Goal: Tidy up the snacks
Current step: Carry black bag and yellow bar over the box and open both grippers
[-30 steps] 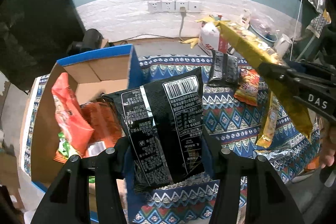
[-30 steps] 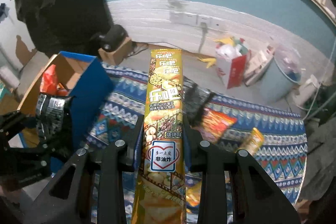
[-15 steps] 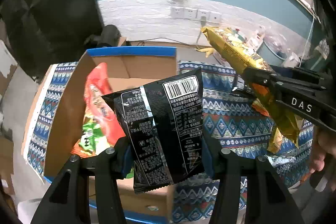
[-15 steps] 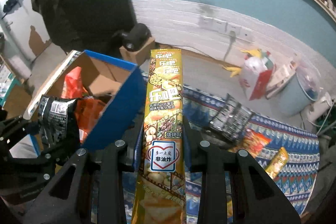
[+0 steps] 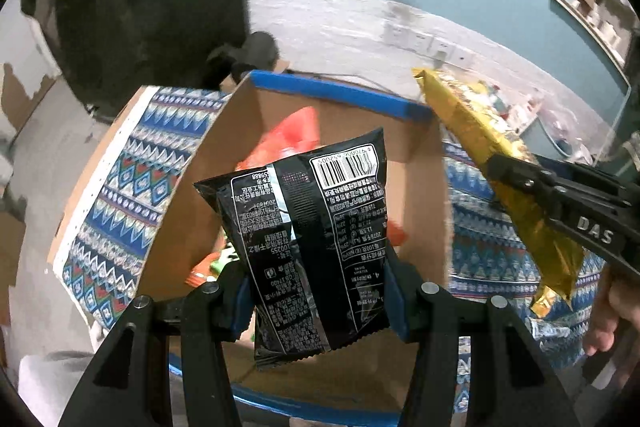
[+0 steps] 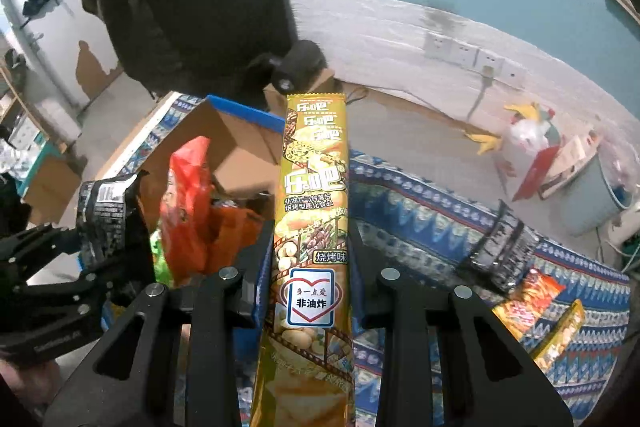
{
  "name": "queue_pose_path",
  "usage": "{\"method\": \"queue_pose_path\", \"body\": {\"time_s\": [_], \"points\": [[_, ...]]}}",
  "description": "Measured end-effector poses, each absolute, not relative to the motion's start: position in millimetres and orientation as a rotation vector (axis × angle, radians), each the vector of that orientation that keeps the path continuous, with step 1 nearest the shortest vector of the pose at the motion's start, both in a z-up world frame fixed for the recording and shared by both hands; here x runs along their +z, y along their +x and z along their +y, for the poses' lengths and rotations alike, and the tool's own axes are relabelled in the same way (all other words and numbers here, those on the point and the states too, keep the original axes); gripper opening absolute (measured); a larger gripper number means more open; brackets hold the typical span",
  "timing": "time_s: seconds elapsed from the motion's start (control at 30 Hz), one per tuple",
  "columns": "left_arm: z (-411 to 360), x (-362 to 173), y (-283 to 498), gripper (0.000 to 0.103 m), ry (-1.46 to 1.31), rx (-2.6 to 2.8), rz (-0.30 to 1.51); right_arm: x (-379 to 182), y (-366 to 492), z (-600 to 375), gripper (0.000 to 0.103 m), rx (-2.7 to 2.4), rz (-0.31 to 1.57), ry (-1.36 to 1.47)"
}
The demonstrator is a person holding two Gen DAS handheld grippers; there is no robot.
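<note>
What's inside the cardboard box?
The box holds a tall red snack bag, an orange bag beside it and something green lower down. The black bag in the left tool covers the rest, so the bottom is hidden.

box (image 5: 332, 95) open-topped, red packets (image 6: 188, 203) crowding inside

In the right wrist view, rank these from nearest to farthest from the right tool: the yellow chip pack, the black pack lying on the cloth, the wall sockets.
1. Yellow chip pack: clamped in the right tool, centre.
2. Black pack: lying on the patterned cloth, to the right.
3. Wall sockets: on the far wall, upper right.
</note>
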State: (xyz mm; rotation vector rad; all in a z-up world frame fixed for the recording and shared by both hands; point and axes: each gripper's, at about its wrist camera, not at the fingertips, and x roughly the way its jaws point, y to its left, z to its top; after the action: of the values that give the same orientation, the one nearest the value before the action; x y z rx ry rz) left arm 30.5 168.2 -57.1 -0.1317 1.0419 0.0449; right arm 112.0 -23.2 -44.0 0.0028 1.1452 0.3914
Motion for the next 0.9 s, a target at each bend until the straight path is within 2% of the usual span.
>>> {"method": "queue_pose_path", "body": {"time_s": [0.33, 0.6, 0.77, 0.83, 0.9], "points": [[202, -79, 34, 0.056, -0.14, 0.117, 1.108, -60, 119, 17, 0.03, 0.448, 1.193, 0.016], [215, -78, 29, 0.076, -0.146, 0.178, 1.108, -67, 122, 40, 0.03, 0.467, 1.223, 0.031], [216, -69, 27, 0.077, -0.151, 0.183, 1.085, -73, 123, 47, 0.031, 0.468, 1.253, 0.028], [215, -68, 27, 0.077, -0.145, 0.182, 1.083, -74, 122, 51, 0.037, 0.485, 1.261, 0.025], [212, -68, 27, 0.077, -0.139, 0.178, 1.083, -71, 119, 54, 0.037, 0.494, 1.25, 0.025]]}}
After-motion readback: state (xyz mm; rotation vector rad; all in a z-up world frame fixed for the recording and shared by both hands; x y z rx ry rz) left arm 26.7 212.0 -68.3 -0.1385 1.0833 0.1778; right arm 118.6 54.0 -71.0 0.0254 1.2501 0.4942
